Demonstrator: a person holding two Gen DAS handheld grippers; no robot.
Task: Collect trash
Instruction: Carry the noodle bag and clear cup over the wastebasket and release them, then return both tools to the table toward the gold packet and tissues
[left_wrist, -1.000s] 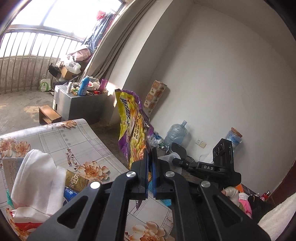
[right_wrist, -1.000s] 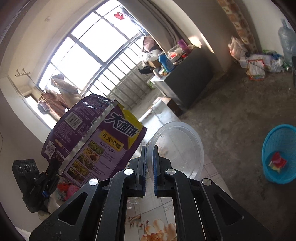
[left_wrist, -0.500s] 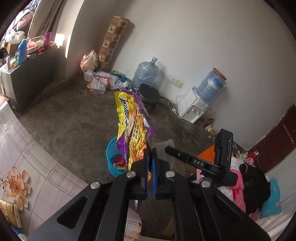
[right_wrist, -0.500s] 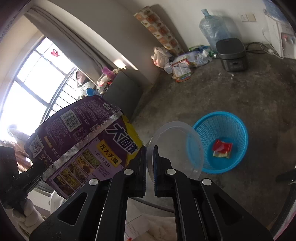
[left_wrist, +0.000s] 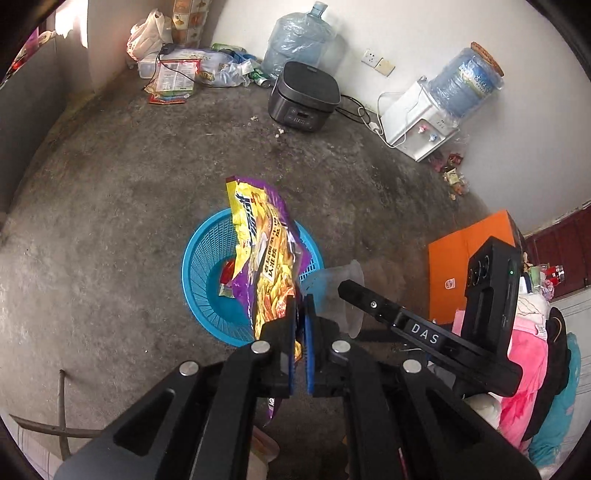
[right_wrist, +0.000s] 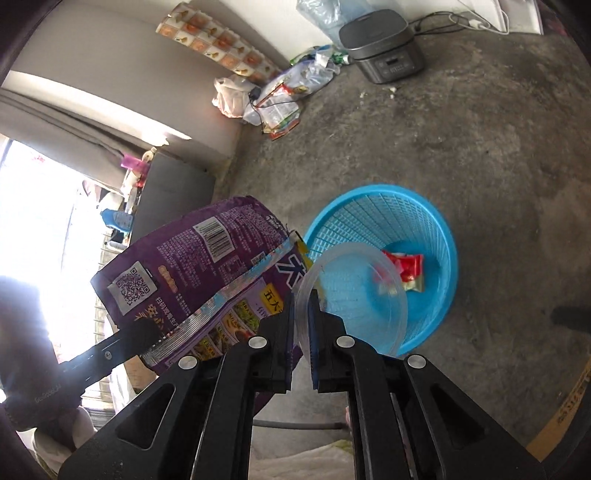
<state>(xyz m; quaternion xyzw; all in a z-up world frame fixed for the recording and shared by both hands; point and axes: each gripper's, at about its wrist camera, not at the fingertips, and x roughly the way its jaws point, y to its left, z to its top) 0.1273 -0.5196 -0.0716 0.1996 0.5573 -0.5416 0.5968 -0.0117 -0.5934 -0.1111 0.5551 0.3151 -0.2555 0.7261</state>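
My left gripper (left_wrist: 300, 306) is shut on a purple and yellow snack bag (left_wrist: 264, 254) and holds it above a blue plastic basket (left_wrist: 201, 280) on the floor. My right gripper (right_wrist: 303, 299) is shut on the rim of a clear plastic bowl (right_wrist: 354, 291) and holds it over the same blue basket (right_wrist: 413, 221). The snack bag (right_wrist: 192, 273) hangs just left of the bowl in the right wrist view. A red wrapper (right_wrist: 404, 269) lies in the basket. The clear bowl (left_wrist: 340, 291) and the right gripper's arm also show in the left wrist view.
The floor is bare concrete (left_wrist: 110, 192). A black rice cooker (left_wrist: 303, 96), a water dispenser (left_wrist: 417, 122), water jugs and a litter pile (left_wrist: 184, 70) stand along the far wall. An orange box (left_wrist: 461, 266) is at right. A grey cabinet (right_wrist: 170, 192) stands by the window.
Both grippers have swung away from the table and down toward the floor. The snack bag and the clear bowl now hang over the blue basket, which looks larger and nearer.
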